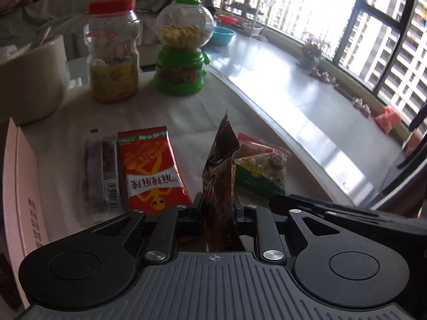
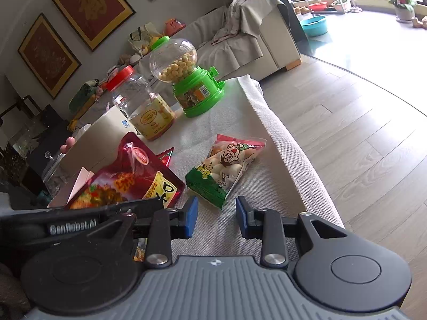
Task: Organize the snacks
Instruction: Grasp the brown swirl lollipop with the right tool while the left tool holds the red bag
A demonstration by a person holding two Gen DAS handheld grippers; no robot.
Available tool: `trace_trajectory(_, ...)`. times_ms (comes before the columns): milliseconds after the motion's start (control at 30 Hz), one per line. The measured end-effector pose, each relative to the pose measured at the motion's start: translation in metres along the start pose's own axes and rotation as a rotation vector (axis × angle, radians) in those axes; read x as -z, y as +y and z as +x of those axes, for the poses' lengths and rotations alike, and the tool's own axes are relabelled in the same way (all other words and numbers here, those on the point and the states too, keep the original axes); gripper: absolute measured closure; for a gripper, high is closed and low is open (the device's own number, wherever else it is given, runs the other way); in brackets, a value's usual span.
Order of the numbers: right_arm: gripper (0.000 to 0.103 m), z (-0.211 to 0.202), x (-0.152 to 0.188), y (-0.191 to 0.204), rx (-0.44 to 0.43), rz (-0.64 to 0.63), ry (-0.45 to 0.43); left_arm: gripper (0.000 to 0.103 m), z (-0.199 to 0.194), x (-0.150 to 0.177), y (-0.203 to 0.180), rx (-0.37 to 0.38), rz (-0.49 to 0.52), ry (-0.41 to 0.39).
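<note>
Two packets mattered most here: the red pouch [image 1: 220, 176], pinched on edge between the pads of the left tongs [image 1: 216, 208] and lifted above the table [image 1: 186, 112], and the green-and-white packet [image 2: 226, 170] that lay flat just ahead of the right tongs [image 2: 216, 214], whose blue pads [image 2: 191, 214] stood a little apart with nothing between them. The left tongs held the pouch only by a thin strip near its lower edge, so the main risk was that the slick foil would slide or swing out of the grip, most likely if the wrist rolled quickly or the pinch eased. The pouch hung close over the green-and-white packet and near the red peanut pack [image 1: 152, 168], so a drop could have knocked either one out of line, and the peanut pack already lay neatly beside the dark bar [image 1: 100, 176]. The two tongs were also close together, the left one's body crossing the right camera's lower left, so a reach by the right for the green-and-white packet could have bumped the pouch loose. Farther back, the jar [image 1: 113, 50] and the green dispenser [image 1: 184, 45] stood upright and well apart from the work, though a wide swing with the pouch could have tipped the lighter dispenser. The pink box [image 1: 21, 184] at the left edge seemed a possible destination, but that could not be told.
</note>
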State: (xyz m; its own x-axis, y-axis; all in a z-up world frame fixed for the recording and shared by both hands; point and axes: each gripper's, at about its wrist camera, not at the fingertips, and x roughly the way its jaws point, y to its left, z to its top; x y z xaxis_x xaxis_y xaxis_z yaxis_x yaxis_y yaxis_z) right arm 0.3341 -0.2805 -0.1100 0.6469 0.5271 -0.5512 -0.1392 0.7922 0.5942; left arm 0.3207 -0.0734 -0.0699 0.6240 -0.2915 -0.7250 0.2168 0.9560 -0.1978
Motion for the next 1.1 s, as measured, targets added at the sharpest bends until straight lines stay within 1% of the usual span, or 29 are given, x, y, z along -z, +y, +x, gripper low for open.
trace_trajectory(133,0.063,0.0,0.001,-0.002,-0.025,0.007,-0.005,0.082,-0.011,0.003,0.011,0.023,-0.031,-0.057)
trace_trajectory(267,0.06,0.0,0.002,0.0,-0.033,0.001,-0.01,0.082,-0.023,0.011,0.015,0.042,-0.065,-0.09)
trace_trajectory(367,0.055,0.0,0.003,0.002,-0.036,-0.011,-0.014,0.082,-0.044,0.022,0.015,0.087,-0.089,-0.109)
trace_trajectory(433,0.044,0.001,0.004,0.004,-0.043,-0.028,-0.017,0.082,-0.064,0.035,0.014,0.116,-0.094,-0.133)
trace_trajectory(467,0.041,0.002,0.005,0.007,-0.048,-0.045,-0.019,0.082,-0.075,0.042,0.013,0.122,-0.094,-0.142)
trace_trajectory(533,0.032,0.003,0.008,0.015,-0.042,-0.101,-0.019,0.082,-0.099,0.058,0.015,0.126,-0.106,-0.156)
trace_trajectory(633,0.022,0.005,0.011,0.026,-0.039,-0.172,-0.004,0.082,-0.132,0.086,0.026,0.115,-0.159,-0.179)
trace_trajectory(733,0.022,0.003,0.01,0.028,-0.03,-0.191,0.012,0.082,-0.16,0.117,0.038,0.058,-0.207,-0.207)
trace_trajectory(800,0.022,-0.006,0.015,0.035,0.027,-0.238,0.029,0.082,-0.171,0.136,0.045,0.018,-0.234,-0.208)
trace_trajectory(867,0.021,-0.02,0.026,0.045,0.08,-0.299,0.047,0.082,-0.177,0.154,0.056,0.011,-0.285,-0.2)
trace_trajectory(933,0.021,-0.033,0.04,0.057,0.108,-0.387,0.068,0.082,-0.179,0.165,0.066,0.013,-0.332,-0.191)
trace_trajectory(1000,0.02,-0.047,0.055,0.068,0.1,-0.471,0.089,0.082,-0.178,0.17,0.075,0.001,-0.366,-0.189)
trace_trajectory(1033,0.02,-0.053,0.062,0.071,0.086,-0.487,0.106,0.082,-0.178,0.171,0.078,-0.003,-0.378,-0.189)
trace_trajectory(1100,0.02,-0.062,0.071,0.072,0.052,-0.448,0.141,0.082,-0.178,0.173,0.08,0.007,-0.395,-0.196)
